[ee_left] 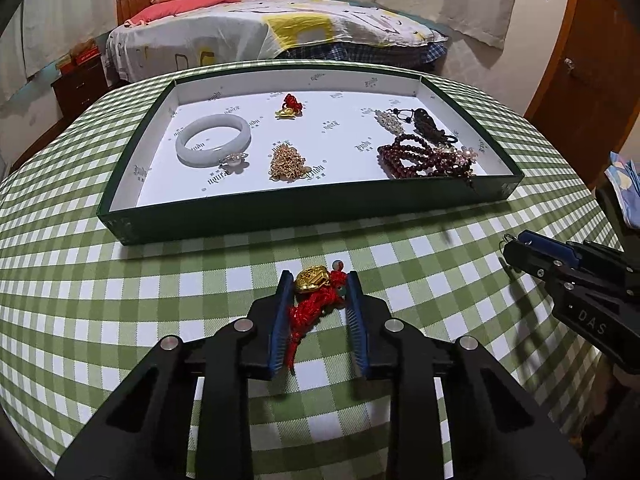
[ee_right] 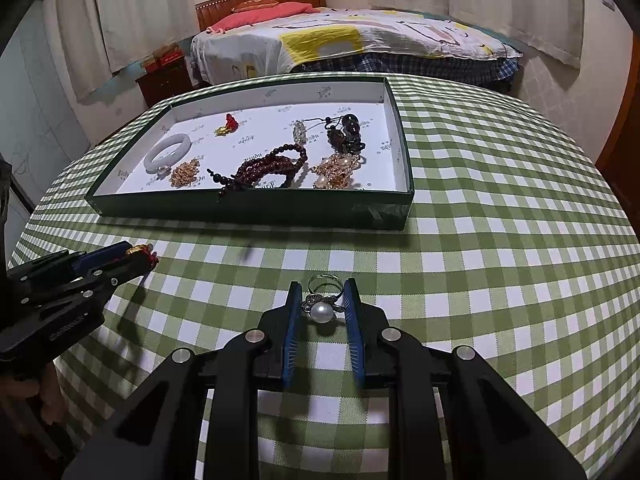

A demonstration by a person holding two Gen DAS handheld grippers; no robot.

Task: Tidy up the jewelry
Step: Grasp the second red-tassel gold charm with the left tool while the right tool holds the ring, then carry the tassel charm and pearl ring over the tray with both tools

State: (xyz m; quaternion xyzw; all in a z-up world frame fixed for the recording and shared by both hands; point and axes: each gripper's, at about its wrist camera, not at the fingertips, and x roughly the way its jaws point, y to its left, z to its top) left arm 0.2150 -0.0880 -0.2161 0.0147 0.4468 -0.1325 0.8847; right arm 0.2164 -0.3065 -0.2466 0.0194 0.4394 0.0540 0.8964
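On the green checked tablecloth (ee_left: 120, 300), a gold charm with a red knotted cord (ee_left: 312, 280) lies between the blue pads of my left gripper (ee_left: 319, 275), which is shut on it. The same gripper (ee_right: 136, 254) shows at the left of the right wrist view with the charm at its tip. My right gripper (ee_right: 323, 285) is shut on a silver ring with a pearl (ee_right: 322, 312), just above the cloth. It also appears at the right edge of the left wrist view (ee_left: 510, 246). Beyond both stands a shallow green tray (ee_left: 304, 208) with a white lining.
The tray (ee_right: 248, 208) holds a white bangle (ee_left: 214, 140), a gold chain (ee_left: 286, 162), a small gold and red charm (ee_left: 290, 106), dark red beads (ee_left: 416, 156) and dark pendants (ee_left: 428, 120). A bed (ee_left: 280, 28) and nightstand (ee_left: 80, 84) stand behind the table.
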